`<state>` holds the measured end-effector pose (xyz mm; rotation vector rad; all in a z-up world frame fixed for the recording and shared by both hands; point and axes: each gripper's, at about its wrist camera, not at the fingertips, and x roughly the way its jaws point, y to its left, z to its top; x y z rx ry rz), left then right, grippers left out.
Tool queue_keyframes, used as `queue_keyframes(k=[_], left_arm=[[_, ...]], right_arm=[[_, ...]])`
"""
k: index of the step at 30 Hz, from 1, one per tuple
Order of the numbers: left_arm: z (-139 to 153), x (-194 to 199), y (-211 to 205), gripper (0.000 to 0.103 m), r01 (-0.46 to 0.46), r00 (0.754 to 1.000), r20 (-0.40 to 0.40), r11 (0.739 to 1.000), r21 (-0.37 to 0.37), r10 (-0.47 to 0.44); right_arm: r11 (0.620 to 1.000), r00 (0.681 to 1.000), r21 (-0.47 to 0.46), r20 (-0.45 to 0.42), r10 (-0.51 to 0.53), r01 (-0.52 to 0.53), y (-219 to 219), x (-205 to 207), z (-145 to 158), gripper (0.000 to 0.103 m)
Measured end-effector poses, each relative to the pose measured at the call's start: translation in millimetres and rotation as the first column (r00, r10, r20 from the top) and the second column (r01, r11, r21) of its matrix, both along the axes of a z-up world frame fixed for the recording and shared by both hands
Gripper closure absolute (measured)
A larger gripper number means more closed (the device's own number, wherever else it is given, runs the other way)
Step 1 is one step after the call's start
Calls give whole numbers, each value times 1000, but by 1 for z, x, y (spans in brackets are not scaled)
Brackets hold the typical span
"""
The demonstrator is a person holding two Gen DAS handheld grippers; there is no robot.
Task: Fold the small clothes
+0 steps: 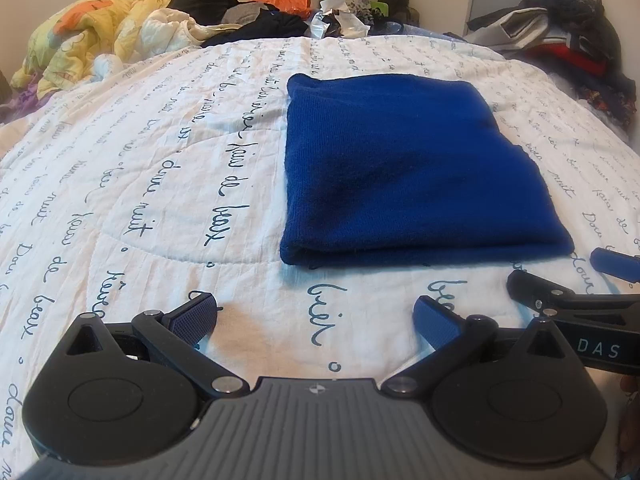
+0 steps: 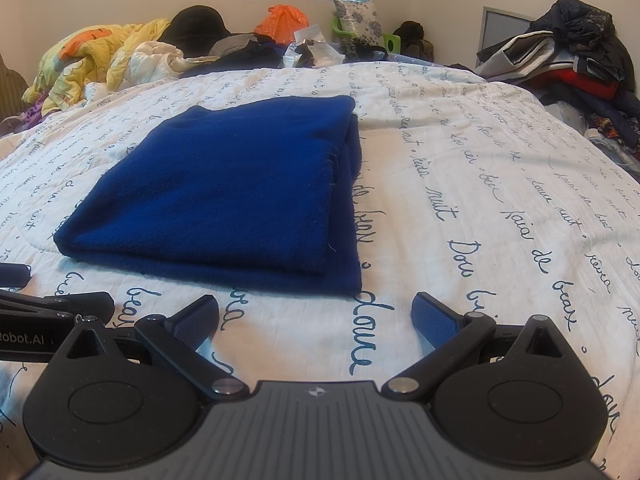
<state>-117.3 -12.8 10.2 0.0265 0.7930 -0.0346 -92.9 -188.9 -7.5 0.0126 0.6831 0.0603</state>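
Note:
A dark blue knitted garment (image 1: 408, 168) lies folded into a flat rectangle on the white quilt with script lettering (image 1: 168, 184). In the right wrist view the same blue garment (image 2: 224, 196) shows stacked layers along its right edge. My left gripper (image 1: 316, 312) hovers open just short of the garment's near edge, nothing between its fingers. My right gripper (image 2: 316, 312) is open too, close to the near right corner of the garment. Each gripper shows at the edge of the other's view.
A yellow and orange blanket (image 1: 92, 36) is heaped at the back left of the bed. Dark clothes, an orange bag (image 2: 282, 18) and a patterned pillow (image 2: 356, 16) line the far edge. A pile of clothes (image 2: 576, 60) rises at the back right.

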Motion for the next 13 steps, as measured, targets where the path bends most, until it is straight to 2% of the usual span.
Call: queue_keyframes(k=[11,13], left_arm=[[5,-5,4,0,-8,1000,4,1000,-7,8],[17,-12,11,0,15,999,44,1000,-20,-14]], right_arm=[[1000,1000,5,-8,9,-9,-1,1,1,0],[997,999,67,-34,37,-35,-12,4,8,0]])
